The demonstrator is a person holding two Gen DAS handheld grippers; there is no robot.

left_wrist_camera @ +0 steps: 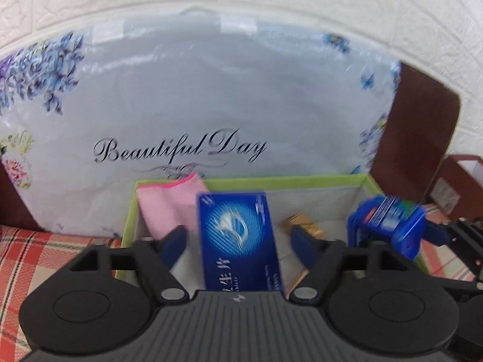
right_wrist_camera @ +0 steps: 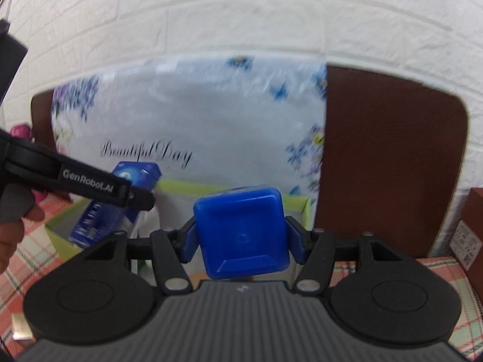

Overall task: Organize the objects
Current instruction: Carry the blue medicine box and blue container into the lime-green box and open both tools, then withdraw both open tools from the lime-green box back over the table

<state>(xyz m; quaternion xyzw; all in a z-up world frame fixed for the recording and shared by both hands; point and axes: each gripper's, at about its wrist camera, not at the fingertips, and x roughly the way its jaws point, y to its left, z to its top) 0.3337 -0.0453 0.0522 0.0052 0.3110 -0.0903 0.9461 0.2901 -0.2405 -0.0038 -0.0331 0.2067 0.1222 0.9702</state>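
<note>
The left gripper (left_wrist_camera: 237, 241) has its blue fingers spread wide over the green-rimmed bin (left_wrist_camera: 302, 179), and the blue card box (left_wrist_camera: 240, 241) stands tilted between them with clear gaps on both sides, so the pads do not press it; whether its bottom rests on the bin floor is hidden by the gripper body. The box is glossy cardboard, a flat rectangle with a pale swirl printed on its face and white characters near the bottom. Behind it a pink cloth (left_wrist_camera: 169, 208), soft and nappy with a brighter stitched hem, leans in the bin's back left corner. To the right of the box lies a small gold-coloured thing (left_wrist_camera: 305, 224), too blurred and too covered by the finger to name. The right gripper (right_wrist_camera: 241, 236) has its blue pads against both flanks of a blue container (right_wrist_camera: 241, 232), smooth moulded plastic, squarish with rounded corners and a recessed bottom facing the camera; the left view shows it at the bin's right wall with a striped label, smeared by motion. The bin's walls are pale fabric under a lime edge. Behind stands a plastic-wrapped pillow (left_wrist_camera: 196, 96), shiny and creased, printed with flowers and script, against a brown padded headboard (right_wrist_camera: 392, 150) and a white embossed wall (right_wrist_camera: 241, 15). The checked cloth (left_wrist_camera: 36, 247) below is red, cream and green.
</note>
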